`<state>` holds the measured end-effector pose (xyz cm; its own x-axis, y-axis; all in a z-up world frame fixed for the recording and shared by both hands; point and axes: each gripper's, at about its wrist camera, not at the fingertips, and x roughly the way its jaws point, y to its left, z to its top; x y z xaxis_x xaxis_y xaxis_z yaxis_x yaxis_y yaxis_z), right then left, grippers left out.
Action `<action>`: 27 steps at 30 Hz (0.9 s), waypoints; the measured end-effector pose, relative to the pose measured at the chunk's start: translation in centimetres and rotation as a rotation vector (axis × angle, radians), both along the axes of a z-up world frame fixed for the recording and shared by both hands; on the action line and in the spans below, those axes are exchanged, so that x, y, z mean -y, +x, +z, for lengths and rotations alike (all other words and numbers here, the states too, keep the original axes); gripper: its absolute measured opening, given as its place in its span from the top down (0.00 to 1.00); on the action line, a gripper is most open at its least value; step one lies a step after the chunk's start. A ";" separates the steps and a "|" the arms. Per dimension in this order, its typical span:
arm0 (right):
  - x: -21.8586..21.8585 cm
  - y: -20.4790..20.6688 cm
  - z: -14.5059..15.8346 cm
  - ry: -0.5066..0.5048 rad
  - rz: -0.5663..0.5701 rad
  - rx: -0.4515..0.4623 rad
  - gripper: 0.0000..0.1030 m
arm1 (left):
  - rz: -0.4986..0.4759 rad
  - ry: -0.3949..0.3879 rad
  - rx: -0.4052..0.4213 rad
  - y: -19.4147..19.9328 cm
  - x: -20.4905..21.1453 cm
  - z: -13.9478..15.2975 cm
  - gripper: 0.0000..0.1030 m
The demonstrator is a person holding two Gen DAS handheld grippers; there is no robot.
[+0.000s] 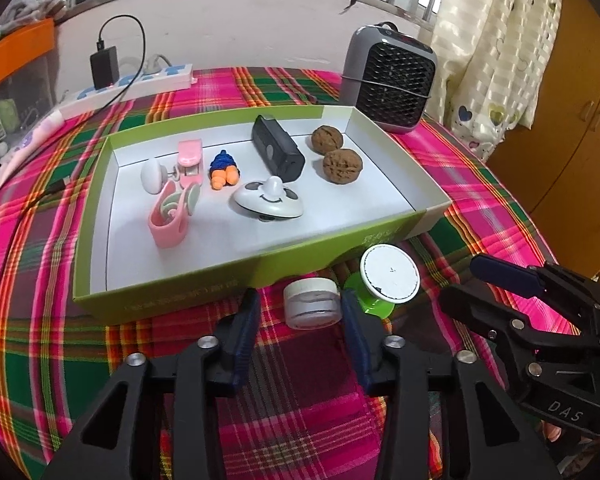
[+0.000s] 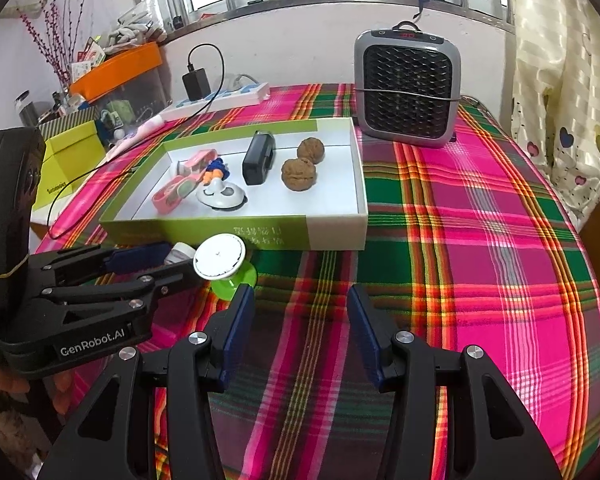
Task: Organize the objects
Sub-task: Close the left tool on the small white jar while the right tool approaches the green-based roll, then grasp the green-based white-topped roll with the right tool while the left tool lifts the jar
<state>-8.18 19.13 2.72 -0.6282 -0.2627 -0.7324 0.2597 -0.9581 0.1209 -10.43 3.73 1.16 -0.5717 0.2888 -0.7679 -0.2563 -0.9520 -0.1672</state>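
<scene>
My left gripper brackets the small clear jar, which stands on the desk just in front of the near wall of the green box. The right pad lies against the jar's side, while a visible gap remains at the left pad, so I judge the jaws released, not yet clamping. The white-topped green spool sits just right of the jar, touching or nearly touching the right finger. My right gripper hangs released over bare cloth, holding nothing. Inside the box lie two walnuts, a black case, a white smiling toy and pink items. Likely risks: a one-sided closure could push the smooth jar leftward or tip it; the right finger could knock the spool over; a low lift could catch the box wall.
</scene>
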 end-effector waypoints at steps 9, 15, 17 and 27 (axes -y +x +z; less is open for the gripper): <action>0.6 0.0 -0.1 0.010 0.009 0.004 0.52 | 0.028 0.007 0.005 0.2 0.8 0.1 0.75; 1.4 -0.1 -0.2 0.008 0.040 0.011 0.52 | 0.053 -0.006 0.003 0.8 2.1 0.1 0.75; 2.0 -0.4 -0.4 0.013 0.052 0.021 0.52 | 0.068 -0.005 0.005 1.0 2.8 0.0 0.75; 4.8 -1.5 -1.4 0.028 0.130 0.049 0.52 | 0.116 -0.002 -0.009 2.0 5.4 -0.1 0.75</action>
<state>-9.71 14.35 1.30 -0.5531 -0.3186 -0.7698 0.3765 -0.9198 0.1101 -8.42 -1.65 1.08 -0.6080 0.2185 -0.7633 -0.1455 -0.9758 -0.1634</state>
